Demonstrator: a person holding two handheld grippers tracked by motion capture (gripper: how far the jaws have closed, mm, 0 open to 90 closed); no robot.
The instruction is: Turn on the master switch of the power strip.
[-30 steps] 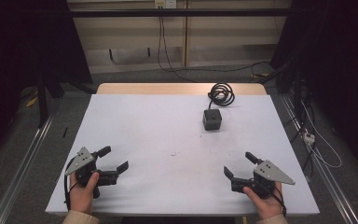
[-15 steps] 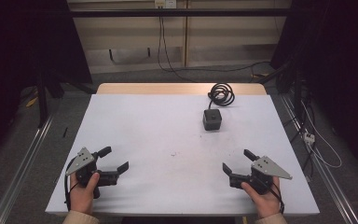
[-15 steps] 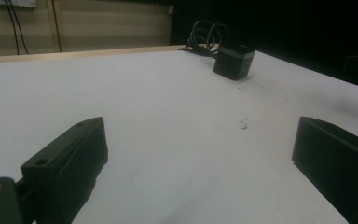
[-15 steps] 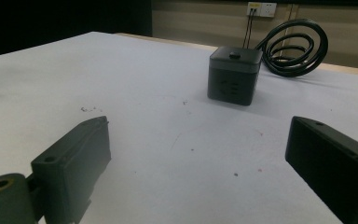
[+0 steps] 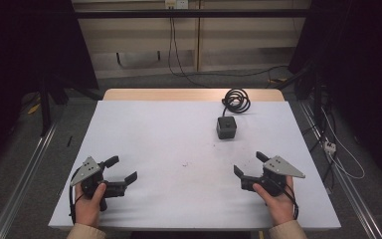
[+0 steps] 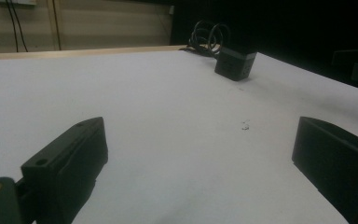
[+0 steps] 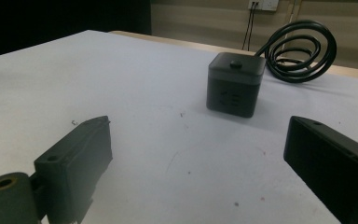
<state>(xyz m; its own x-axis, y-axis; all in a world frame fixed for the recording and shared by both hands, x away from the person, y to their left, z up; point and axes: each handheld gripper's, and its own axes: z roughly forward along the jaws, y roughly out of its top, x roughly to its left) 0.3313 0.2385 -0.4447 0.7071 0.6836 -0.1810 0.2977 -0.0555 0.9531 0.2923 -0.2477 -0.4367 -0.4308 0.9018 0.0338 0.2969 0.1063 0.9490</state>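
Sockets on the dark cube (image 7: 235, 84) face the right tool (image 7: 193, 172); both tools (image 5: 121, 169) spread wide, empty.

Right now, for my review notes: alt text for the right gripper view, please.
A dark cube-shaped power block sits on the white table, its black cable coiled just behind it. The right gripper points toward it, jaws wide open and empty.

dark grey, maybe black, cube (image 5: 226, 127)

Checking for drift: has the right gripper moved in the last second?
Yes. The right gripper has shifted slightly left across the table, toward the middle, judged against the black cube.
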